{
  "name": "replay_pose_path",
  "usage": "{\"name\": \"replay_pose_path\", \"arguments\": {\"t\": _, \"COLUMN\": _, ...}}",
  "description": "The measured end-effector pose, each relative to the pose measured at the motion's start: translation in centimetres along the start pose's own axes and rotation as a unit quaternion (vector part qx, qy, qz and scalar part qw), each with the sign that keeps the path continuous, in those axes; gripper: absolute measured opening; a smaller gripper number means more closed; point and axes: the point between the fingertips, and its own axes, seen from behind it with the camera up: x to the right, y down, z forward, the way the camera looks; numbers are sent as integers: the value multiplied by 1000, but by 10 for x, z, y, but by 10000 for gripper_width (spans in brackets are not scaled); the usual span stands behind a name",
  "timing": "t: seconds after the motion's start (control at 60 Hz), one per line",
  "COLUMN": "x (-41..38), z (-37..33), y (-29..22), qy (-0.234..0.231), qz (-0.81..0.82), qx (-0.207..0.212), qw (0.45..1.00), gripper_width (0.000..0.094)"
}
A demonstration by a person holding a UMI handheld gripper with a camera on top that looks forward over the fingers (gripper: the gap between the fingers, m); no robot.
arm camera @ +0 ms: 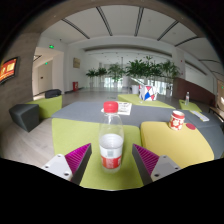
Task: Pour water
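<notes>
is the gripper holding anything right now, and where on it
It cannot be told for sure. The water bottle with a red cap stands between the jaws at its lower body, by the label; whether the pads press on it is unclear.

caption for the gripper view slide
Open gripper with a red-capped bottle between its fingers, a cup beyond on the table.

Office lobby or lounge: wide open hall, panelled ceiling (120, 22) with strip lights, row of potted plants (135, 70) at the far side, dark armchair (25, 116), yellow-green tabletop (75, 133), wall screen (8, 69).
</notes>
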Motion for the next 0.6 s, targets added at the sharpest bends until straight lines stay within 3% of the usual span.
{"name": "replay_pose_path", "arguments": {"t": 0.117, "x": -2, "z": 44, "y": 11, "qy": 16, "qz": -1, "qx": 1, "qw": 1000, "gripper_width": 797}}
{"name": "replay_pose_path", "arguments": {"t": 0.217, "x": -1, "z": 67, "y": 14, "qy": 22, "qz": -9, "qx": 14, "qw": 1000, "gripper_width": 543}}
{"name": "replay_pose_path", "arguments": {"t": 0.35, "x": -6, "z": 74, "y": 6, "qy": 9, "qz": -13, "qx": 45, "qw": 999, "gripper_width": 491}}
{"name": "replay_pose_path", "arguments": {"t": 0.4, "x": -9, "z": 75, "y": 6, "qy": -1, "qz": -12, "qx": 48, "qw": 999, "gripper_width": 404}}
{"name": "replay_pose_path", "arguments": {"t": 0.433, "x": -15, "z": 71, "y": 7, "qy": -5, "qz": -13, "qx": 49, "qw": 999, "gripper_width": 426}}
{"name": "replay_pose_path", "arguments": {"t": 0.45, "x": -12, "z": 72, "y": 6, "qy": -8, "qz": -13, "qx": 49, "qw": 999, "gripper_width": 367}}
{"name": "replay_pose_path", "arguments": {"t": 0.6, "x": -15, "z": 65, "y": -8, "qy": -35, "qz": 12, "qx": 52, "qw": 998, "gripper_width": 367}}
